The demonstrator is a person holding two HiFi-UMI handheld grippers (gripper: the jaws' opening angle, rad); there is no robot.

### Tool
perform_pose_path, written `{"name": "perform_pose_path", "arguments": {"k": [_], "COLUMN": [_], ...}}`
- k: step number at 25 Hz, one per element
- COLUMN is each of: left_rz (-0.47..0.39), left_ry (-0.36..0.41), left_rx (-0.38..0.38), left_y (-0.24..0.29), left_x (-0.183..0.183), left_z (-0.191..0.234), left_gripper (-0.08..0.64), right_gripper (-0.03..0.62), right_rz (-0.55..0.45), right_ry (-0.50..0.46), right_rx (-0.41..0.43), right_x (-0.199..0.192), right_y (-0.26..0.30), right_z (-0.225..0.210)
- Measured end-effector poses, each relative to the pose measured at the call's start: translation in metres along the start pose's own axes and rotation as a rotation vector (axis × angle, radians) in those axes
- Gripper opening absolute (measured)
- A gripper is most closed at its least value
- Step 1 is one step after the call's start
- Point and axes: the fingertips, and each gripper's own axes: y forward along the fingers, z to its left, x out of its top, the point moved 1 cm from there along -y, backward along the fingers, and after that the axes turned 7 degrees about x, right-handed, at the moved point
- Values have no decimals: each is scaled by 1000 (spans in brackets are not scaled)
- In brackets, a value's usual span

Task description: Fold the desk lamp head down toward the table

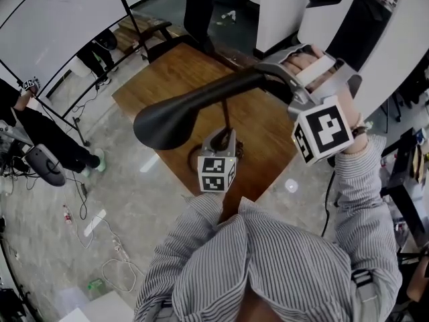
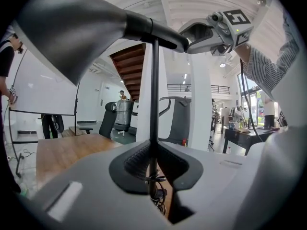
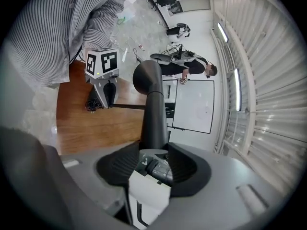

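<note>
Our striped shirt (image 1: 281, 267) fills the near edge. Beyond it lies the brown wooden tabletop (image 1: 181, 72). Raised above it, the desk lamp's matte black, cone-shaped head (image 1: 164, 121) reaches left. It tapers rightward into a neck (image 1: 228, 86), where our right hand-held gripper (image 3: 154, 162) is clamped. Our left hand-held gripper (image 2: 153, 162) is clamped on the thin upright stem (image 2: 154, 80).

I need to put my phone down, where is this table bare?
Bare: the far end of the brown wooden table beyond the black desk lamp head, and the strip right of its thin stem. Crowded: the near edge, where the left gripper clamps the stem beside coiled cable.
</note>
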Motion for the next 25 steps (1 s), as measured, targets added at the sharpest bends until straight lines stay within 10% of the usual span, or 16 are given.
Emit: {"name": "perform_pose_path", "arguments": {"k": [25], "left_rz": [-10], "left_ry": [-19], "left_rx": [14], "left_y": [-1], "left_x": [0], "left_z": [5], "left_gripper": [44], "right_gripper": [110], "right_rz": [1], "right_ry": [-59], "right_rx": [-77], "right_x": [9], "right_y": [-13], "right_z": [-33]}}
